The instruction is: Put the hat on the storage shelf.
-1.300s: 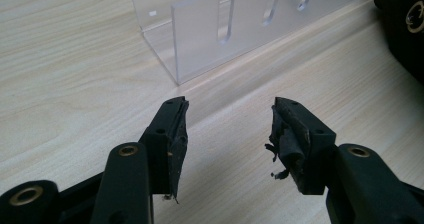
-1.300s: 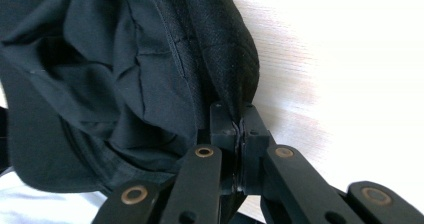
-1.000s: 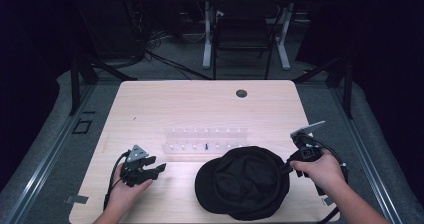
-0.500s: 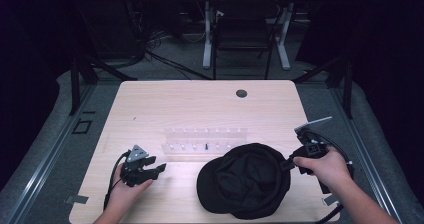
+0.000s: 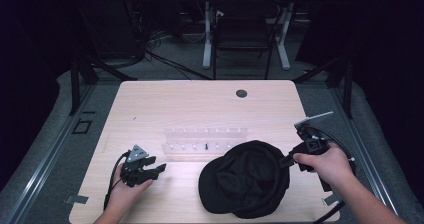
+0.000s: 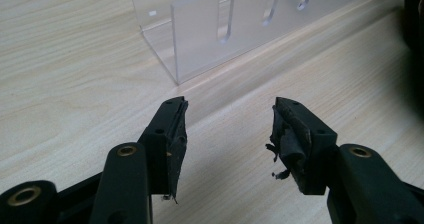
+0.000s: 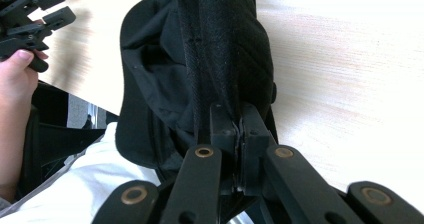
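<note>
Pinching black cap (image 5: 245,184) rim, right hand-held gripper (image 5: 286,161), near table (image 5: 200,104) front edge

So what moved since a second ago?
The right claw, shut on the cap's edge, has lifted a little and pulled that side of the cap up and toward the table's right edge. The cap's other side is still on the table. The left claw stayed put, open and empty, near the clear rack, which hasn't moved.
</note>
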The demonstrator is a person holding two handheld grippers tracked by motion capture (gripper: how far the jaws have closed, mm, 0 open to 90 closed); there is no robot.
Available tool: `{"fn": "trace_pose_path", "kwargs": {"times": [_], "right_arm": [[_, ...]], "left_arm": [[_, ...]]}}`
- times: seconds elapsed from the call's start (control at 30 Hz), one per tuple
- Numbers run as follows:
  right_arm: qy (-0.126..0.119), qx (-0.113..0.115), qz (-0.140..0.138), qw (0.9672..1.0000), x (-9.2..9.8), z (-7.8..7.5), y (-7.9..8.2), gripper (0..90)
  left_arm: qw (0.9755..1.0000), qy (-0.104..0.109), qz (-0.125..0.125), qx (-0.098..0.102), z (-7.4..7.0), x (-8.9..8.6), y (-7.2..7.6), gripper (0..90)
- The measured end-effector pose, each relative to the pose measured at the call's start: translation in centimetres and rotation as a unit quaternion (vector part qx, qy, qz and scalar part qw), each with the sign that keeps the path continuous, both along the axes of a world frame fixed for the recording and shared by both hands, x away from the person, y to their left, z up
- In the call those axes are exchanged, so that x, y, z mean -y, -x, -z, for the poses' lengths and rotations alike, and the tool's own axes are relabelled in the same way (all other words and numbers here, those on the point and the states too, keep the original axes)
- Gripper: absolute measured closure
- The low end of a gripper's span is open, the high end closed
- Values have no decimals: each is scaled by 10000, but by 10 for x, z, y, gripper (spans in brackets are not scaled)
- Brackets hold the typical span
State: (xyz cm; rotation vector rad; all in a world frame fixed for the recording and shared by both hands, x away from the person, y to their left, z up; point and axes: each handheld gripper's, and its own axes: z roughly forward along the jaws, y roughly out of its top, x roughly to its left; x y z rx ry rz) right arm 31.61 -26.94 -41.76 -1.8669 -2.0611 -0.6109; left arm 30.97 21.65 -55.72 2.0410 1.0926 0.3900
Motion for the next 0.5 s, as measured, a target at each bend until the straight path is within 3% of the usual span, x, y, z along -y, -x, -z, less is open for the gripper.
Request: {"fn": "trace_pose_path", "kwargs": {"times": [0.5], "right_arm": [[-253, -19, -6, 9997, -2, -20, 1, 880]], "left_arm": [[10000, 15, -2, -3, 0, 0, 0, 478]]}}
